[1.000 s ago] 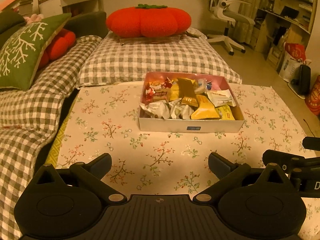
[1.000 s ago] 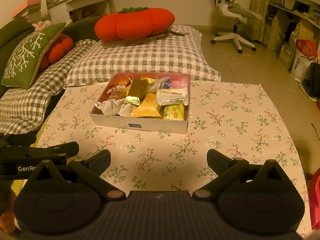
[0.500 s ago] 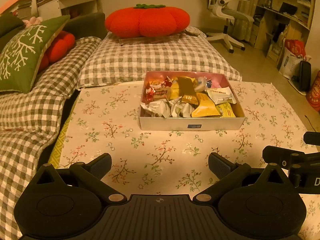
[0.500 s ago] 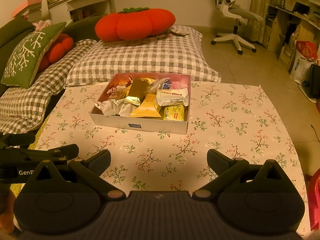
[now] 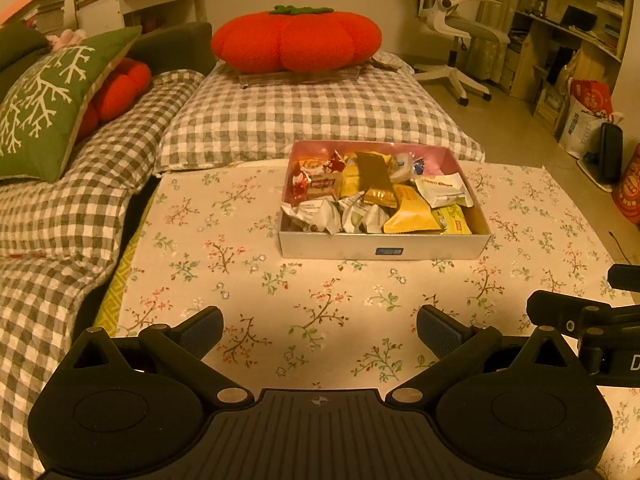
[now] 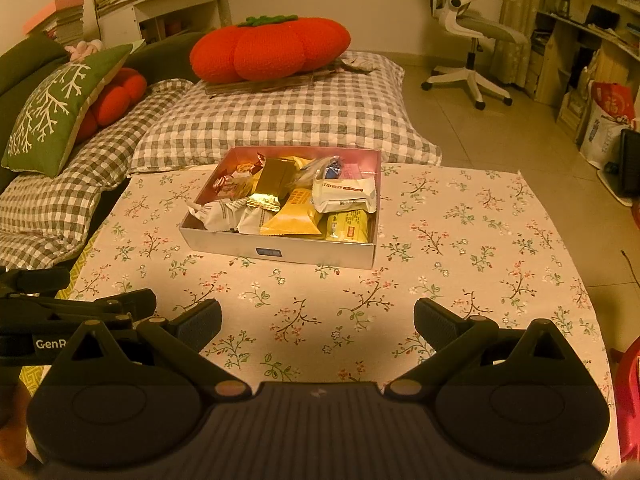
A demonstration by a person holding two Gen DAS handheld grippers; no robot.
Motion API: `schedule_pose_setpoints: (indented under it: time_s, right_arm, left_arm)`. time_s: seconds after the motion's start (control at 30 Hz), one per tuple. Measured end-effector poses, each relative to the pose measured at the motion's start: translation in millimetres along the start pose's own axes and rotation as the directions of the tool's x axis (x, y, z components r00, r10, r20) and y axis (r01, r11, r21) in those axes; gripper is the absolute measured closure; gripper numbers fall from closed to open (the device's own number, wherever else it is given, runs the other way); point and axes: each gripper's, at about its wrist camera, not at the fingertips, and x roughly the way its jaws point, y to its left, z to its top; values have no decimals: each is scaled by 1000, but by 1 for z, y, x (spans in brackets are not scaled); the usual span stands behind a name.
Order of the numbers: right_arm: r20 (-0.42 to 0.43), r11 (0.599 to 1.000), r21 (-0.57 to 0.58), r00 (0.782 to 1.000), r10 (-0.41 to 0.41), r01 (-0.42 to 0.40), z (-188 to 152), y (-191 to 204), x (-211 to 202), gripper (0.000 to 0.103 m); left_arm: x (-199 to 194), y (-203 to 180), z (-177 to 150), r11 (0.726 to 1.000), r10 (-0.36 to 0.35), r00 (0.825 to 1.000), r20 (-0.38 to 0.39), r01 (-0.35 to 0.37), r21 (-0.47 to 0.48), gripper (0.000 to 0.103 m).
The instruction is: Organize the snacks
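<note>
A shallow white box with a pink inside [image 5: 384,249] [image 6: 276,251] stands on the floral tablecloth [image 5: 224,248] [image 6: 460,240]. It holds several wrapped snacks: yellow packets [image 5: 412,216] [image 6: 296,216], a gold bar [image 5: 374,178] [image 6: 274,184], white wrappers [image 5: 320,216] [image 6: 344,194] and red candies [image 5: 304,182]. My left gripper [image 5: 320,326] is open and empty, low over the cloth in front of the box. My right gripper [image 6: 318,324] is open and empty, beside it to the right. Each gripper shows at the edge of the other's view.
A checked sofa [image 5: 60,208] with a green cushion [image 5: 52,100] runs along the left. A checked mattress [image 5: 312,112] with a red pumpkin pillow [image 5: 296,40] lies behind the table. An office chair [image 6: 472,36], shelves and bags [image 5: 588,120] stand at the right.
Both grippers have eased back slightly from the box, which sits a little farther off in both views. Both stay open and empty.
</note>
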Motion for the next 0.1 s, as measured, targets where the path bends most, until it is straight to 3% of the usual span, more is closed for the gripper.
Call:
schedule_pose_setpoints:
  time_s: [0.1]
  right_arm:
    - [0,1000,-1,1000,0,0,0,0,0,1]
  left_arm:
    - [0,0,0,1000,-1,1000,-1,1,-1,0]
